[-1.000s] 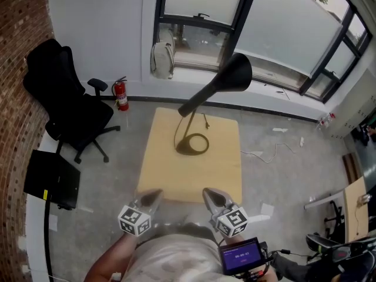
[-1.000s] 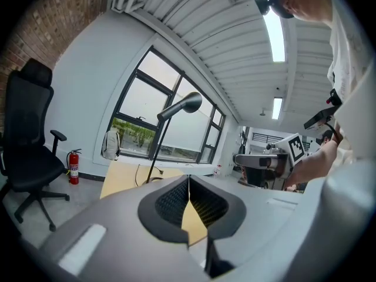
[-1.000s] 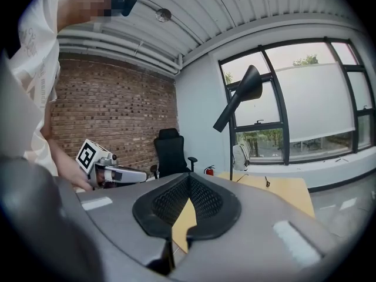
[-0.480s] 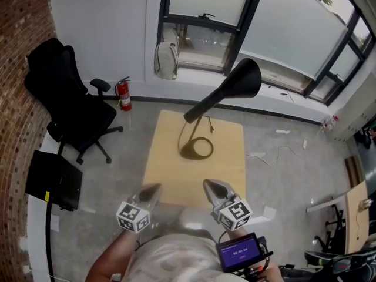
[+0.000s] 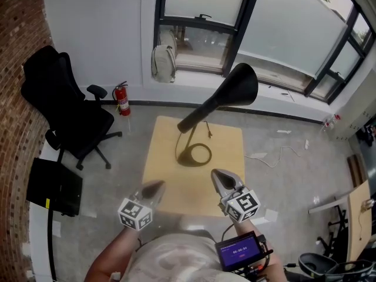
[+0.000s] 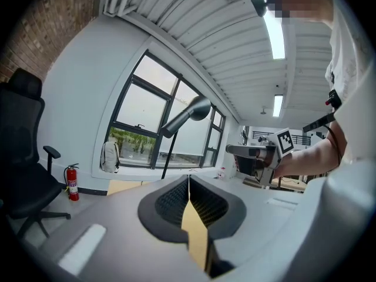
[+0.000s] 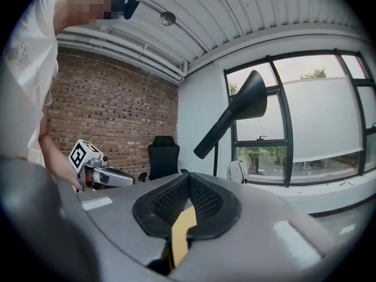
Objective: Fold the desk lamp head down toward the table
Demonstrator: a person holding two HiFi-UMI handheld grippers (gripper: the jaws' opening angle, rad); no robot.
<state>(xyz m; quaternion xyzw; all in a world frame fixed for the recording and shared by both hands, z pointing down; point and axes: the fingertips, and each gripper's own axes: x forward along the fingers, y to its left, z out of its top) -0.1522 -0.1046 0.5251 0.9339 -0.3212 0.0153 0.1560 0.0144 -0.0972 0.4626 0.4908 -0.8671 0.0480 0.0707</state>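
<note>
Beneath the windows [image 5: 200, 2] a small table [image 5: 155, 181] carries the lamp [image 5: 204, 113] on its far half, its head [image 5: 238, 87] slanting up toward the far right corner, beyond the left gripper [image 5: 153, 188] and the nearer right gripper [image 5: 221, 178], both closed and empty at the near edge.

The head view looks steeply down from above the person onto the wooden table [image 5: 164, 175] and desk lamp [image 5: 235, 90], well apart from them. Each gripper view looks about level along its own jaws from just behind. All three share the lamp; the left gripper view catches the right gripper [image 6: 230, 150], the right gripper view the left gripper [image 7: 129, 182]
</note>
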